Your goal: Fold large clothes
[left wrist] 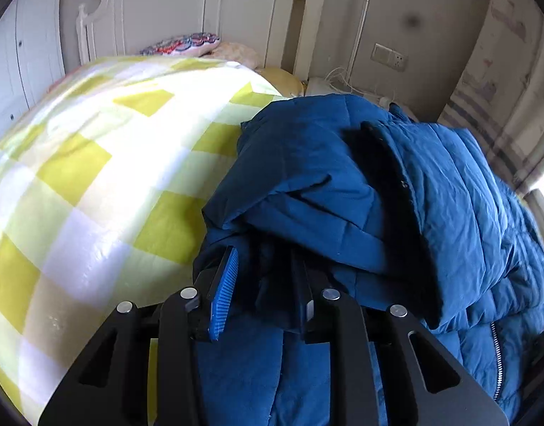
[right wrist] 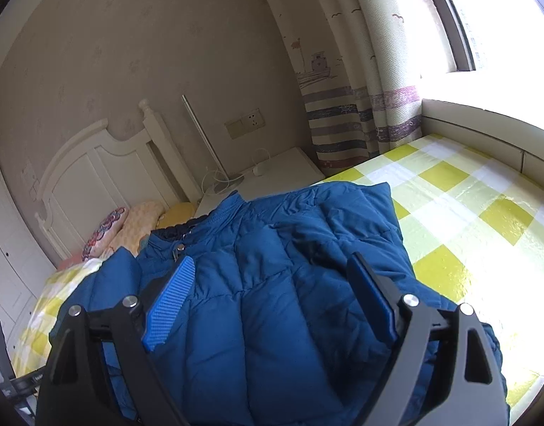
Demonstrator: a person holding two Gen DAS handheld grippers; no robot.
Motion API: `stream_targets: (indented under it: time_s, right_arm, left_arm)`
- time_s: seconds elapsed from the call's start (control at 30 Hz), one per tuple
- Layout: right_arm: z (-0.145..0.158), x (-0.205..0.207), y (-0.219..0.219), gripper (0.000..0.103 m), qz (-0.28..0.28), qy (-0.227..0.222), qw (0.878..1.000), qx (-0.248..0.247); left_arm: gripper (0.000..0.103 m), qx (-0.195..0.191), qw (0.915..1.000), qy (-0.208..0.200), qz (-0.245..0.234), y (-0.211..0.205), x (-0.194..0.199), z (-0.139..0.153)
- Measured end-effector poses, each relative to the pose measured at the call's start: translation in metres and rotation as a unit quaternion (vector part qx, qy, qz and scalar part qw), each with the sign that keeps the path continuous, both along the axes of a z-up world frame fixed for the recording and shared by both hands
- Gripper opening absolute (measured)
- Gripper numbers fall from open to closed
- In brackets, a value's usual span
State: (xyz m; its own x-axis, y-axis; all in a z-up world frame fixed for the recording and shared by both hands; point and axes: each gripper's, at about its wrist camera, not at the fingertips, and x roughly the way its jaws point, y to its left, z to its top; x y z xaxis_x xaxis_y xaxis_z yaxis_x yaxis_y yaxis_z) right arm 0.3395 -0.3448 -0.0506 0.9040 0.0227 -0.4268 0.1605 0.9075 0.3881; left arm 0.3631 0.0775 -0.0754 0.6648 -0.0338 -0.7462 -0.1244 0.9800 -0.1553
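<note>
A blue quilted puffer jacket (left wrist: 431, 195) lies on a bed with a yellow-and-white checked cover (left wrist: 94, 163). In the left wrist view my left gripper (left wrist: 261, 284) is shut on a fold of the jacket and holds it lifted, so its dark lining shows. In the right wrist view the jacket (right wrist: 272, 284) lies spread with its collar towards the headboard. My right gripper (right wrist: 272, 280) is open just above the jacket's quilted front and holds nothing.
A white headboard (left wrist: 186, 10) and pillows (left wrist: 186, 44) are at the bed's far end. A white nightstand (right wrist: 268, 177) with cables stands beside it. A striped curtain (right wrist: 346, 88) and a bright window (right wrist: 502, 17) are to the right.
</note>
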Motion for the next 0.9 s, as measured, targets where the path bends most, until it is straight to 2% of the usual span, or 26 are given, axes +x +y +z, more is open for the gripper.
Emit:
stream_targets:
  time_s: [0.1,0.17,0.2,0.27,0.33,0.4,0.47,0.5,0.57,0.6,0.67,0.73,0.8,0.83,0.87,0.9]
  right_arm:
    - [0.005,-0.003,0.013,0.087,0.008,-0.012,1.0,-0.027]
    - [0.012,-0.007,0.035,0.087,0.039,-0.026,0.997,-0.065]
    - [0.016,-0.007,0.051,0.087,0.07,-0.03,0.993,-0.087]
    - [0.024,-0.012,0.098,0.087,0.147,-0.031,0.978,-0.146]
    - [0.028,-0.021,0.145,0.086,0.215,-0.035,0.954,-0.207]
    - [0.029,-0.029,0.196,0.086,0.292,-0.029,0.918,-0.269]
    - [0.024,-0.031,0.237,0.086,0.341,-0.014,0.885,-0.316]
    - [0.02,-0.028,0.252,0.085,0.355,-0.004,0.874,-0.332]
    - [0.009,-0.016,0.271,0.085,0.372,0.023,0.861,-0.348]
    - [0.0,-0.005,0.278,0.084,0.379,0.044,0.856,-0.349]
    - [-0.015,0.014,0.282,0.083,0.374,0.077,0.855,-0.351]
    - [-0.015,0.021,0.28,0.074,0.377,0.079,0.861,-0.332]
    - [-0.006,0.02,0.269,0.056,0.394,0.076,0.871,-0.283]
    - [-0.004,0.02,0.264,0.051,0.4,0.075,0.873,-0.27]
    - [0.0,0.019,0.258,0.042,0.411,0.071,0.873,-0.255]
    - [0.003,0.019,0.252,0.024,0.413,0.068,0.876,-0.242]
  left_arm:
    - [0.022,-0.028,0.9996,-0.001,0.0,0.01,-0.003,-0.004]
    - [0.023,-0.039,0.9993,-0.002,-0.001,0.014,-0.002,-0.004]
    - [0.023,-0.041,0.9992,-0.002,-0.001,0.015,-0.002,-0.004]
    - [0.023,-0.04,0.9992,-0.002,-0.001,0.015,-0.002,-0.004]
    - [0.023,-0.041,0.9991,-0.002,-0.001,0.015,-0.004,-0.001]
    - [0.023,-0.045,0.999,-0.003,-0.001,0.015,-0.005,0.0]
    - [0.023,-0.049,0.9988,-0.003,-0.001,0.016,-0.006,0.001]
    - [0.024,-0.052,0.9987,-0.004,-0.002,0.017,-0.006,0.001]
    - [0.024,-0.054,0.9985,-0.004,-0.002,0.017,-0.006,0.0]
    - [0.024,-0.055,0.9985,-0.004,-0.002,0.017,-0.005,0.0]
    - [0.025,-0.056,0.9984,-0.004,-0.002,0.017,-0.005,0.0]
    - [0.025,-0.059,0.9983,-0.004,-0.003,0.018,-0.004,-0.001]
    - [0.028,-0.061,0.9981,-0.005,-0.004,0.018,-0.004,-0.001]
    - [0.029,-0.062,0.9981,-0.006,-0.004,0.018,-0.004,-0.001]
    - [0.035,-0.063,0.998,-0.005,-0.005,0.019,-0.004,-0.001]
    - [0.036,-0.064,0.9979,-0.004,-0.006,0.019,-0.004,-0.001]
